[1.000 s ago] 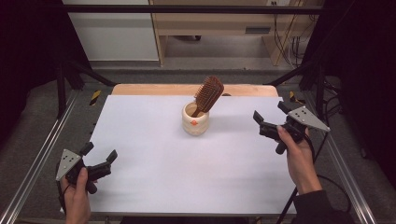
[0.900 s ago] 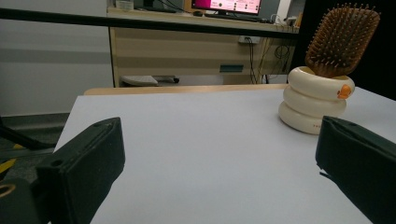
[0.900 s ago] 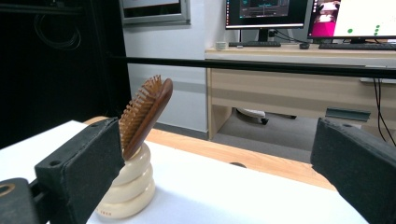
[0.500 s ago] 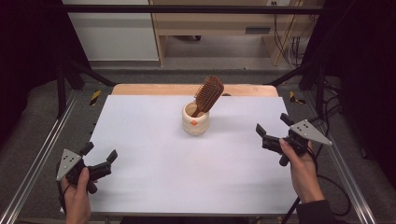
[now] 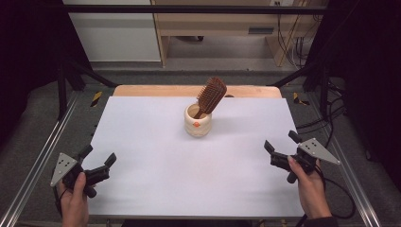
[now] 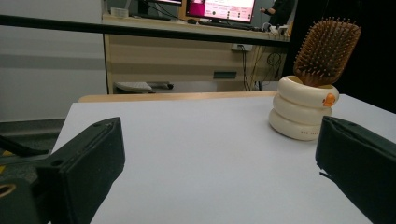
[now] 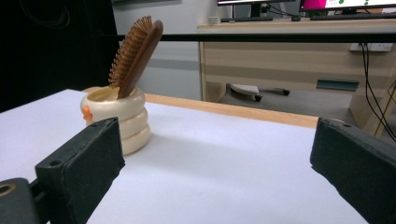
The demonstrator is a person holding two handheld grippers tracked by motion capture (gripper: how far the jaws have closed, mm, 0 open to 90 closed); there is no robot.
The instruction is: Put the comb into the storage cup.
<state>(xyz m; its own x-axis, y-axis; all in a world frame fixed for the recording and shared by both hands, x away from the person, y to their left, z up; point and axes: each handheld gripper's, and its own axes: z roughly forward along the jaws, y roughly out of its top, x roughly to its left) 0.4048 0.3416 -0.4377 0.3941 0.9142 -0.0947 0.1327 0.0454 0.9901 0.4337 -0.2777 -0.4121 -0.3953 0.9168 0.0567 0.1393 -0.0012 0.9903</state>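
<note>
A cream ribbed cup [image 5: 198,121] with a small orange mark stands on the white table [image 5: 156,179], toward the back middle. A brown wooden hairbrush [image 5: 211,96] leans in it, head up and tilted right. The left gripper view has the cup [image 6: 302,111] and brush [image 6: 326,50] at the right; the right gripper view has the cup [image 7: 117,116] and brush [image 7: 136,52] at the left. My left gripper [image 5: 98,159] is open and empty at the table's front left. Near the right edge, my right gripper [image 5: 281,144] is open and empty too. Both are far from the cup.
A wooden board edge [image 5: 189,90] runs behind the white sheet. Metal frame rails [image 5: 42,156] flank the table. Beyond it stand a wooden desk [image 6: 187,51] with monitors, and cables [image 5: 331,113] at the right.
My right gripper has drawn back toward the front of the table and come lower at the right edge. The left gripper, cup and brush stay put.
</note>
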